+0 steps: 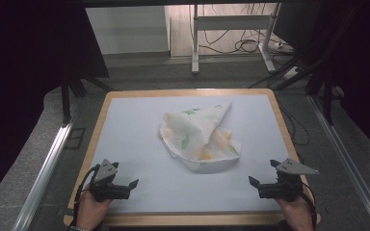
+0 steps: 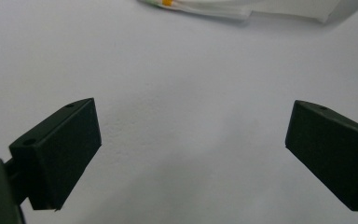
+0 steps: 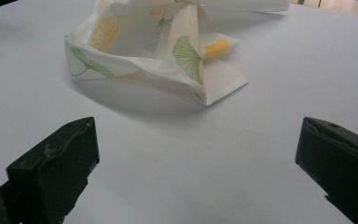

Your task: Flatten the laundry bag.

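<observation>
Leaf print on crumpled cloth, right gripper view

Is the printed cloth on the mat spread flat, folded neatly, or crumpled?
Crumpled. The cloth lies bunched in the middle of the mat, with raised folds and one corner sticking out, not flat or squared.

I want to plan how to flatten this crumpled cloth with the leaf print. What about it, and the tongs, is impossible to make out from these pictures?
- Cloth, high view: its own folds hide the underside and any layers tucked beneath.
- Cloth, left gripper view: the top edge cuts off all but a thin strip.
- Cloth, right gripper view: its far part runs past the top edge.
- Right tongs: the bottom edge cuts off the jaw bases.
</observation>
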{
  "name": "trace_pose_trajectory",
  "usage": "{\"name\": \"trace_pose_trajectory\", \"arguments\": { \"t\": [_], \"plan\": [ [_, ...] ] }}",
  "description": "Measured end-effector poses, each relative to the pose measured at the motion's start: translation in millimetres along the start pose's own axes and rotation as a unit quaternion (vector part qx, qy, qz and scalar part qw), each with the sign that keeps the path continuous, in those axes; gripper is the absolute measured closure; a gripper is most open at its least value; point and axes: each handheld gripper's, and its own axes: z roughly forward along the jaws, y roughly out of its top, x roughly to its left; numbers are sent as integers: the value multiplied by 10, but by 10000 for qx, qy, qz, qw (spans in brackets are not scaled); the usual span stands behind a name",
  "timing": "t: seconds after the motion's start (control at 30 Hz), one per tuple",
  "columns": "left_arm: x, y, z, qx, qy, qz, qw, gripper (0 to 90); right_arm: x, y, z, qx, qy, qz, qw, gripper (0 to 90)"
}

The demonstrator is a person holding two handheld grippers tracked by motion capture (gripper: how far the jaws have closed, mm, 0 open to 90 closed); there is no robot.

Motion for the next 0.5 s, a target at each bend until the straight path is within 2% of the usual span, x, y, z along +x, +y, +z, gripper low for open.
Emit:
{"name": "trace_pose_trajectory", "arguments": {
  "t": [0.07, 0.13, 0.3, 0.5],
  "plan": [
    [-8, 9, -15, -108, -11, 29, 9999, 18, -1, -1, 1, 16, 25, 28, 10000, 0],
    [-13, 14, -11, -106, -10, 22, 9999, 14, 4, -2, 3, 32, 23, 18, 10000, 0],
    [-19, 12, 24, 51, 26, 103, 9999, 8, 22, 0, 13, 67, 17, -33, 10000, 0],
    [-27, 13, 27, 71, 11, 105, 9999, 8, 28, 0, 22, 139, 24, -29, 9999, 0]
  ]
}}
